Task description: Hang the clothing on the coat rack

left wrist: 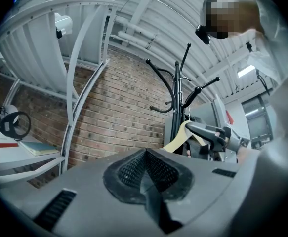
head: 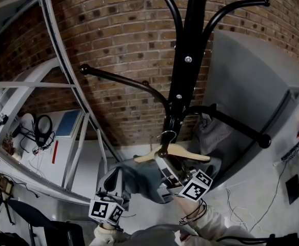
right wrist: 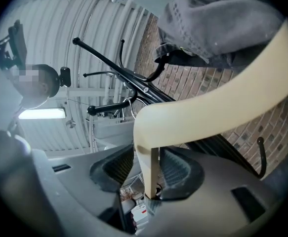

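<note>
Right tongs [right wrist: 144, 169] open around hanger [right wrist: 208, 107], left tongs [left wrist: 146, 154] closed, coat rack [head: 190, 60] before brick wall [head: 123, 35]

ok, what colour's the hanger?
The hanger is pale cream. It shows best in the right gripper view.

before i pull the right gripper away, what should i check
1. The right gripper is open, with the wooden hanger loose between its jaws: ok.
2. The hanger hook is seated on the coat rack: cannot tell.
3. The grey garment is draped on the hanger: ok.
4. The left gripper is shut and steadying the garment: cannot tell.
</note>
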`<state>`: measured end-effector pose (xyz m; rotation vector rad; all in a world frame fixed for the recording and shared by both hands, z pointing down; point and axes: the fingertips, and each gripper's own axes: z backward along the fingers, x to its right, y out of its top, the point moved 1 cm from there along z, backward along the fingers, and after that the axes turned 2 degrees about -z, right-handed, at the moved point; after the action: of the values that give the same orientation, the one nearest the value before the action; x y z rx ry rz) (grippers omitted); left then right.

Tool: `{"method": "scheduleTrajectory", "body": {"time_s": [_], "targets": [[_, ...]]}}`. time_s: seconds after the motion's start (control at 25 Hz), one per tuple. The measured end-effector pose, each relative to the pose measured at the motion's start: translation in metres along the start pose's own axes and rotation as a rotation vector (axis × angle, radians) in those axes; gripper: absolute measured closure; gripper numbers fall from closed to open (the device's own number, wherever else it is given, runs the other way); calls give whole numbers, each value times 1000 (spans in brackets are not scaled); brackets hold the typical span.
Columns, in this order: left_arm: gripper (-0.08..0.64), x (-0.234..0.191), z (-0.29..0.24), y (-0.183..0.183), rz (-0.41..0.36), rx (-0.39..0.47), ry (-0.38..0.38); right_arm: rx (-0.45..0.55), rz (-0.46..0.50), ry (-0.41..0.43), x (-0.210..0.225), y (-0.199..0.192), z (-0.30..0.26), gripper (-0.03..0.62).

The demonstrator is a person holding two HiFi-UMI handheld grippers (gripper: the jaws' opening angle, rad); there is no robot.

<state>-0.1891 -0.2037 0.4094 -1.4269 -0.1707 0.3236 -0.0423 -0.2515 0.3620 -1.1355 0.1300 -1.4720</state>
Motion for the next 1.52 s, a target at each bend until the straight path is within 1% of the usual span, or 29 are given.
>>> {"method": "scheduleTrajectory", "body": {"time_s": [0.4,0.6,0.68,0.8,0.88,1.04,1.12,1.24,1.4,1.52], "targets": [[552,7,6,-7,18,-15,-20,-18,-27,-44,1,-11,24,443],[552,17,9,-8,23,-20,-42,-46,-1,-96,-1,-17,46,443],[552,22,11,-9,23,-24,-51,-65,35,-113,-3,-18,56,445],[552,31,15,-11,12,-31,-66,-94,116,-134,-9,-19,67,449],[552,37,18,-14,4,-39,-75,-111,171,-158,-11,-20,76,470],[552,52,20,-20,6,-55,-102,-158,269,-214,-14,-23,94,492],[552,61,20,-22,-6,-56,-123,-190,314,-231,-16,-26,101,505],[552,75,21,-26,-24,-60,-154,-223,364,-260,-20,-31,112,518],[552,88,24,-27,-29,-75,-173,-264,438,-294,-27,-37,124,533],[552,92,28,-29,-28,-79,-182,-287,474,-318,-29,-42,132,543]]}}
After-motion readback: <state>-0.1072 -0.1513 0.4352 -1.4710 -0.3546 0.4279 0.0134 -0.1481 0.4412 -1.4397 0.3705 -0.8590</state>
